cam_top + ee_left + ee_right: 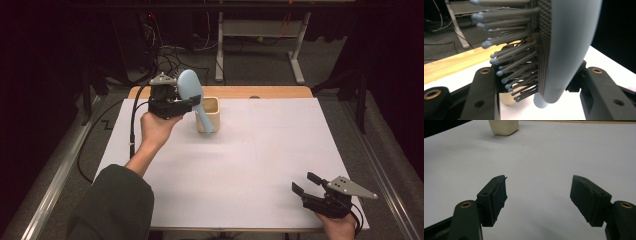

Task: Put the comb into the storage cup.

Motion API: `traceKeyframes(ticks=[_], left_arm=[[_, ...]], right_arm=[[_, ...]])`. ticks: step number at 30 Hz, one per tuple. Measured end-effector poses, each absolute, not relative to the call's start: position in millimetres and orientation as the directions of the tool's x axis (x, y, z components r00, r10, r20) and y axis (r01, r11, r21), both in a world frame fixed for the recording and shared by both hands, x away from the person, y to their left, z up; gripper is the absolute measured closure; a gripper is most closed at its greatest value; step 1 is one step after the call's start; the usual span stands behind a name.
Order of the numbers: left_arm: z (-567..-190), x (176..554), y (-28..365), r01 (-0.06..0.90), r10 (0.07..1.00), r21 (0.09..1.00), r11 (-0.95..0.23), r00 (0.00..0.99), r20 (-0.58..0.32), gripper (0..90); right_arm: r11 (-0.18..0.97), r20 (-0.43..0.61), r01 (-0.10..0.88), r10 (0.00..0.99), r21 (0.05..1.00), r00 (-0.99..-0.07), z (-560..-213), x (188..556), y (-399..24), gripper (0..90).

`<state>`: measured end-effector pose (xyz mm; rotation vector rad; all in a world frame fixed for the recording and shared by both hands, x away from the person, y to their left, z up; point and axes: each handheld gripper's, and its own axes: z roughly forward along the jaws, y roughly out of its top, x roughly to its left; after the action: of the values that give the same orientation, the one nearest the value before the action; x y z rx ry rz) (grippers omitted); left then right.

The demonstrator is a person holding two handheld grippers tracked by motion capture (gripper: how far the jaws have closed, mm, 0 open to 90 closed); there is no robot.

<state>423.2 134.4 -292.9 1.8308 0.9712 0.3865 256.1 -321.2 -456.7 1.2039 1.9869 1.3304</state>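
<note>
Hairbrush, pale blue, clamped by its head between the closed jaws of the left gripper, lifted over the far left part of the white table. Handle pointing down, its tip just in front of the cream cup. Grey bristles with rounded tips sticking out to the left in the left gripper view, backed by a dark woven pad, smooth blue shell to the right. No brand, label or lettering readable on brush or cup. Left hand wrapped around the gripper body, dark green sleeve trailing toward the near edge. Right gripper resting low at the near right corner, well apart from the brush, jaws spread wide with nothing between them.
</note>
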Motion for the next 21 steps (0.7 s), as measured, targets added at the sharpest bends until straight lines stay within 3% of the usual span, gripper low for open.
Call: traceKeyframes(ticks=[21], left_arm=[[-275, 450, 132, 0.444, 0.814, 0.885, -0.14, 0.56, -0.152, 51.2]], right_arm=[[0.15, 0.092, 0.409, 0.853, 0.9, -0.515, -457, 257, -322, 29.7]])
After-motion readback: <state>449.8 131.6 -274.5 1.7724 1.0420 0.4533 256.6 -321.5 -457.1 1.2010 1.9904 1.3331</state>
